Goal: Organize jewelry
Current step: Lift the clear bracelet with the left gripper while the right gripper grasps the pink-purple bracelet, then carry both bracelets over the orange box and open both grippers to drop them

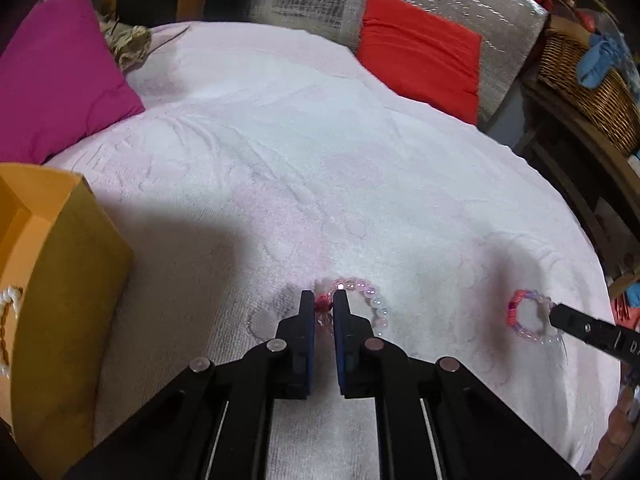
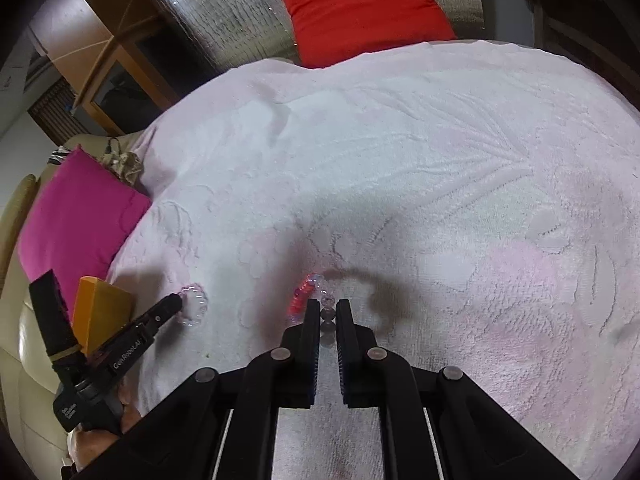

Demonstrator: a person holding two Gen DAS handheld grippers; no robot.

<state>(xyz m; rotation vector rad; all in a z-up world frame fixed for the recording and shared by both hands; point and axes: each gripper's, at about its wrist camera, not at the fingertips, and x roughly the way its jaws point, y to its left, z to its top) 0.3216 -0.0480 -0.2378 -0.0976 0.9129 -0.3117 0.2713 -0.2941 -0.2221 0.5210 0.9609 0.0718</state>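
Observation:
My left gripper point(image 1: 323, 298) is shut on a clear and pink bead bracelet point(image 1: 370, 300) at its red bead, on the white-pink towel point(image 1: 280, 160). My right gripper point(image 2: 324, 306) is shut on a second bracelet point(image 2: 304, 296) of red, purple and clear beads, and holds it by the clear beads. In the left wrist view that second bracelet point(image 1: 528, 316) hangs from the right gripper's tip at the right. In the right wrist view the left gripper point(image 2: 176, 304) touches the clear bracelet point(image 2: 194, 304) at the left. An orange box point(image 1: 52, 292) with white pearls point(image 1: 8, 300) inside stands at the left.
A magenta cushion point(image 1: 56, 76) lies at the back left and a red cushion point(image 1: 420, 52) at the back. A wicker basket point(image 1: 588, 80) with blue cloth stands off the right edge. The orange box point(image 2: 102, 304) shows beside the left gripper.

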